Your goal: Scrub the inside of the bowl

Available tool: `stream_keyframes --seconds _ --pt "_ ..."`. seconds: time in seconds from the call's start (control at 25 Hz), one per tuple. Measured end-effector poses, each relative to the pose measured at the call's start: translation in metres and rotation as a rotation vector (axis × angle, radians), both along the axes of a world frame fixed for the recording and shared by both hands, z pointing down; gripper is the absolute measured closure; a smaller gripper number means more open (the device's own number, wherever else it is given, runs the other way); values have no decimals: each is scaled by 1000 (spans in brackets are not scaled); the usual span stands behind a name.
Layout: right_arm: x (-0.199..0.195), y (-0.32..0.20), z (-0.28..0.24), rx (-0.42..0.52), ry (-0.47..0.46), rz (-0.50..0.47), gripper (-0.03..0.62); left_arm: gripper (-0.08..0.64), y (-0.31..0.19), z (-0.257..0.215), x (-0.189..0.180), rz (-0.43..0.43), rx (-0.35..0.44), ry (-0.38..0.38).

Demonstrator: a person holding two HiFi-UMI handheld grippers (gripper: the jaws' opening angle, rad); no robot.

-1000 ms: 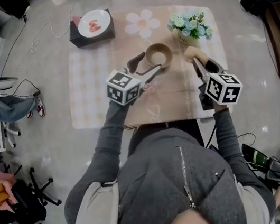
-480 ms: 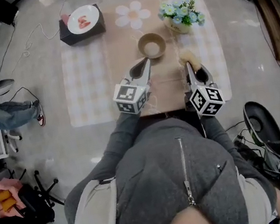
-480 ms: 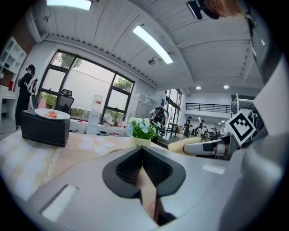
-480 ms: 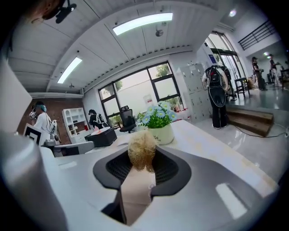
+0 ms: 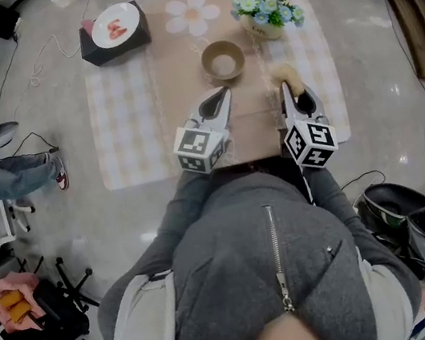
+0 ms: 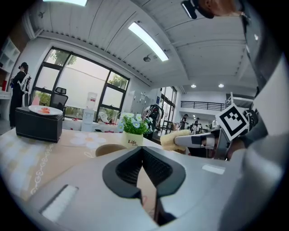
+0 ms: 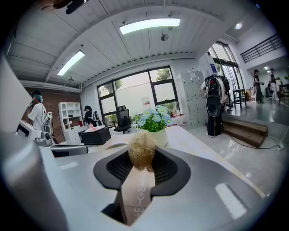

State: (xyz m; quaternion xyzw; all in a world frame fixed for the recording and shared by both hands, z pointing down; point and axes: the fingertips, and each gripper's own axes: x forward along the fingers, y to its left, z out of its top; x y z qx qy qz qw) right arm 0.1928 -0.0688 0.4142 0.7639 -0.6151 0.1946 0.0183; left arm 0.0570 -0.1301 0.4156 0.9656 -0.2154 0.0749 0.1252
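A tan bowl [image 5: 222, 60] stands upright on the table, beyond both grippers. My left gripper [image 5: 222, 92] is shut and holds nothing; its tips hover just short of the bowl's near rim. In the left gripper view the shut left gripper [image 6: 142, 149] hides most of the bowl [image 6: 107, 149]. My right gripper [image 5: 283, 87] is shut on a golden scrub ball [image 5: 285, 73], to the right of the bowl and apart from it. In the right gripper view the scrub ball [image 7: 142, 151] sits pinched at the tip of the right gripper [image 7: 142, 163].
A pot of blue and white flowers [image 5: 266, 13] stands at the table's far right, close behind the scrub ball. A black box bearing a white plate [image 5: 113, 29] sits at the far left corner. A flower-shaped mat [image 5: 191, 12] lies between them. A checked cloth [image 5: 118, 117] covers the table.
My left gripper stood open at the bowl's rim a second ago; it has shut and drawn back toward me. The right gripper, still holding the scrub ball, also pulled back a little.
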Motion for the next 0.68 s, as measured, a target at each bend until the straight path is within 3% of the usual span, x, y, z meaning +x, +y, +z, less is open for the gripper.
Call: stream_keyframes --seconds 0.68 --pt "-2 -5 8 -44 -22 -18 477 549 -3 10 -2 -12 -20 -15"
